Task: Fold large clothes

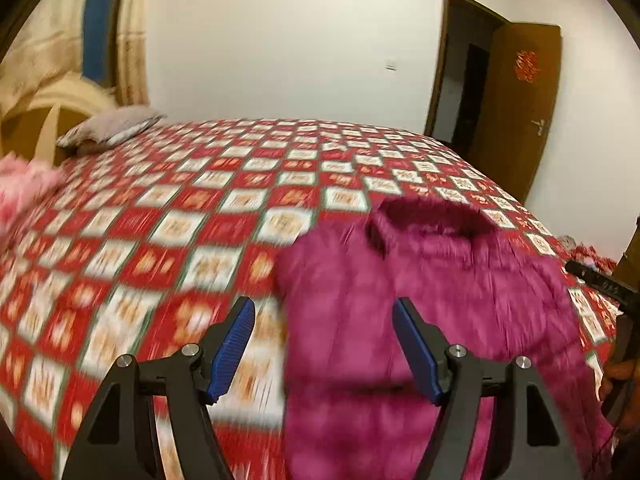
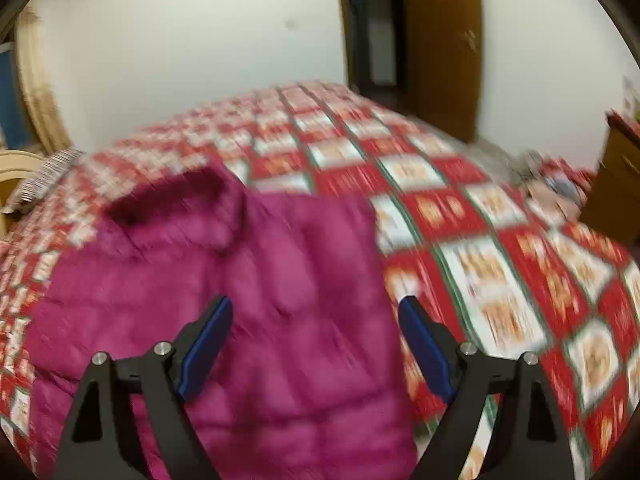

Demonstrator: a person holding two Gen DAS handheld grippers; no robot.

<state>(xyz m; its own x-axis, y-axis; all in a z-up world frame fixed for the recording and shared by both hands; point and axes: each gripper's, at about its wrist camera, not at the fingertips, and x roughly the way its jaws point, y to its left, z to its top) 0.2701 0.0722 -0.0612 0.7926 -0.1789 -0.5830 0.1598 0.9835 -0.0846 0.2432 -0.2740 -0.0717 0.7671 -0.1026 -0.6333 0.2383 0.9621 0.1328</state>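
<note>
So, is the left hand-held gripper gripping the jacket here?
No, the left hand-held gripper is open, with nothing between its blue pads above the jacket.

magenta puffer jacket [image 2: 248, 304], lying flat, collar away

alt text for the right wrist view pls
A magenta quilted puffer jacket lies on a bed covered by a red and white checked quilt, collar away from the camera. The right gripper hangs open above it, holding nothing. The picture is motion-blurred.
</note>
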